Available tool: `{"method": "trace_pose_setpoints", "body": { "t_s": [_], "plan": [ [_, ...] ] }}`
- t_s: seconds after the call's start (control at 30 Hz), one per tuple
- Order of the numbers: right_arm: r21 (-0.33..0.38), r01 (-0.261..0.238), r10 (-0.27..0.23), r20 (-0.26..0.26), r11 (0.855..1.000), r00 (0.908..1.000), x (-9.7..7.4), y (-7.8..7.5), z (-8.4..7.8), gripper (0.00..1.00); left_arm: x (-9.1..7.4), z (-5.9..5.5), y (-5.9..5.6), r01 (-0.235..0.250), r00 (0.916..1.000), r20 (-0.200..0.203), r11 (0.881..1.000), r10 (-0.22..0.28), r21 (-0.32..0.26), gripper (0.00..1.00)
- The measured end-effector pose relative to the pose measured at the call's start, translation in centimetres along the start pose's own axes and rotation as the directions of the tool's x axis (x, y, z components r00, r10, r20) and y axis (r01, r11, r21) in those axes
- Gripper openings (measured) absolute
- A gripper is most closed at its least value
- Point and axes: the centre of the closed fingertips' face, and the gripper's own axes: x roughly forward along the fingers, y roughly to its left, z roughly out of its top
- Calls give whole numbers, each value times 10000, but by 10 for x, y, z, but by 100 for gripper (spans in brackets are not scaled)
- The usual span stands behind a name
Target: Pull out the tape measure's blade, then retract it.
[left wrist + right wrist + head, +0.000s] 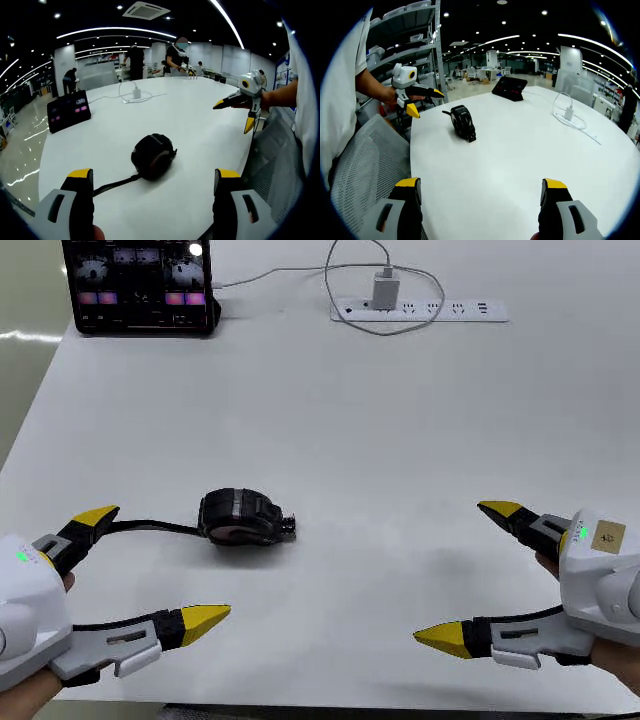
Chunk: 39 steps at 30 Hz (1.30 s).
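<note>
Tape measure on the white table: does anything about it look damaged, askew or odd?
Nothing stands out. The tape measure lies whole on the table, its black strap trailing toward the open left tool. The right tool is open, apart from it.

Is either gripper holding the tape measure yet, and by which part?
Nothing is held. The left gripper and right gripper are both open; the tape measure lies on the table, nearer the left.

head view looks down on the table (400, 440); both gripper views face inward, sharing the tape measure (153, 155).
</note>
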Motion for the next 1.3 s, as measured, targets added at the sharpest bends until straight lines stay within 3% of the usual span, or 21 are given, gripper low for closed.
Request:
{"method": "trace_pose_setpoints", "body": {
  "t_s": [0.53,1.3],
  "plan": [
    [191,375,-374,-29,9991,9993,-12,-2,-11,99,-8,-5,5,20,9997,-234,9981,-6,622,99],
    [97,279,-277,-169,9996,9995,-12,3,-13,99,-9,-6,4,131,9996,-258,9974,-113,704,99]
  ]
}}
